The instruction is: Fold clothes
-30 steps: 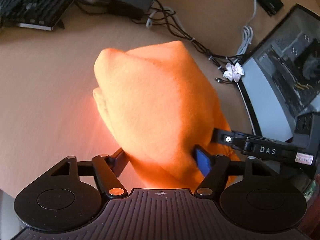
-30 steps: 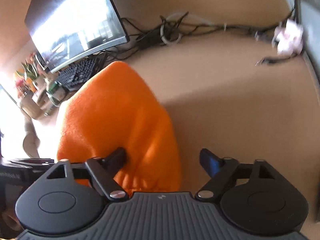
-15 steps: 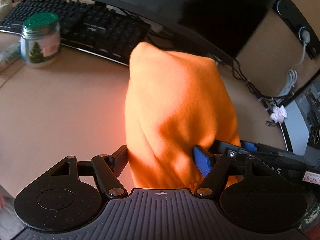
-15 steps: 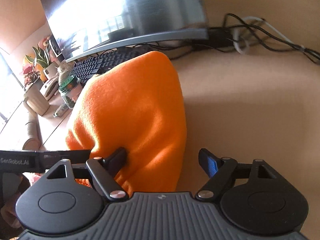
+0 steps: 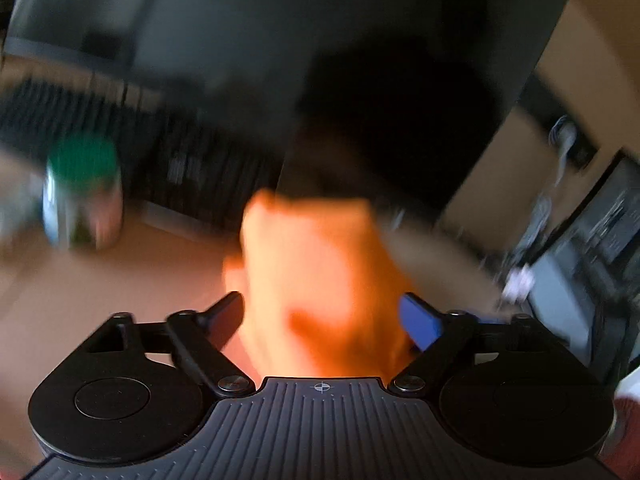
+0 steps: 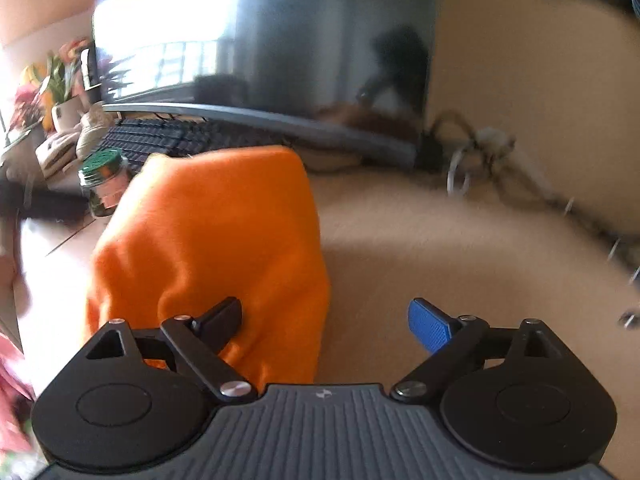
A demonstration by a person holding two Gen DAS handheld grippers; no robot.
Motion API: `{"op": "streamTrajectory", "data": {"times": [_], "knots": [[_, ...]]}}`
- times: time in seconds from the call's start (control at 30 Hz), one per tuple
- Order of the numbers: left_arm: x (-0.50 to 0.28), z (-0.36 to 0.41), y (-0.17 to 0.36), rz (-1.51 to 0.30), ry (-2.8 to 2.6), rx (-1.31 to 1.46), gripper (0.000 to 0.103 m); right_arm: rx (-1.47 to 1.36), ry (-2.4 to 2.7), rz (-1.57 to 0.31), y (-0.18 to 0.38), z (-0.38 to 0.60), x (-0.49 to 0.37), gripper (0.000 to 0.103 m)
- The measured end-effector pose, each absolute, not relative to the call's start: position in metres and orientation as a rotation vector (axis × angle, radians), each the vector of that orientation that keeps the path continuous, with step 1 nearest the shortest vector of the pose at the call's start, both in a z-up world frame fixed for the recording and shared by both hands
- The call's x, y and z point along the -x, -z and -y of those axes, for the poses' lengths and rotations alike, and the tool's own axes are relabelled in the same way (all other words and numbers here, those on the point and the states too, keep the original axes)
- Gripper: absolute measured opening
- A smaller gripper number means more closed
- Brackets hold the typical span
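A: Where does the orange garment (image 6: 212,248) lie?

B: On the tan desk (image 6: 440,248), bunched into a rounded mound in front of the monitor (image 6: 304,40) and keyboard (image 6: 168,140). In the right wrist view it fills the lower left, and its far edge reaches almost to the keyboard. In the left wrist view, which is heavily blurred, the orange garment (image 5: 320,280) sits at centre, just ahead of the tool body.

A: State of the left gripper (image 5: 322,316)?

B: Its jaws are opening. The cloth lies between the two fingers; whether either pad presses on it cannot be told through the blur.

A: And the right gripper (image 6: 324,320)?

B: Its jaws are also opening. The dark left finger (image 6: 220,320) lies against the near edge of the fabric; the blue right finger (image 6: 428,324) stands clear over bare desk, well apart from the cloth. Nothing is clamped.

A: What surrounds the garment?

B: A jar with a green lid (image 6: 102,184) stands near its left side, beside the keyboard. Potted plants (image 6: 44,88) sit at the far left. A tangle of cables (image 6: 500,160) runs along the desk at the right, behind the monitor's edge. In the left wrist view the same jar (image 5: 82,196) appears at left as a smear.
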State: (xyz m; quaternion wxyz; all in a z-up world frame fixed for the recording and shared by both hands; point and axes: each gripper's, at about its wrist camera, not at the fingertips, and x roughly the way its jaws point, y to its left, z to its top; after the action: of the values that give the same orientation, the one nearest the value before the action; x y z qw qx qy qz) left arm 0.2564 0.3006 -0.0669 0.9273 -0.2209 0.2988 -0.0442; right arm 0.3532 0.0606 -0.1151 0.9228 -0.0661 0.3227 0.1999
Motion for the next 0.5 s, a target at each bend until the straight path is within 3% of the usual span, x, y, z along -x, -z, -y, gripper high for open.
{"op": "streamTrajectory", "data": {"times": [0.17,0.37,0.5], "knots": [[-0.303,-0.302,0.062,-0.566,0.186,0.461,0.095,0.142,-0.589,-0.596,0.097,-0.098,-0.317,0.091],[-0.336,-0.304,0.127,-0.768,0.140,0.509,0.095,0.380,-0.588,-0.691,0.147,-0.145,-0.307,0.091],[-0.326,-0.309,0.135,-0.751,0.161,0.514,0.095,0.459,-0.589,-0.678,0.155,-0.159,-0.304,0.097]]}}
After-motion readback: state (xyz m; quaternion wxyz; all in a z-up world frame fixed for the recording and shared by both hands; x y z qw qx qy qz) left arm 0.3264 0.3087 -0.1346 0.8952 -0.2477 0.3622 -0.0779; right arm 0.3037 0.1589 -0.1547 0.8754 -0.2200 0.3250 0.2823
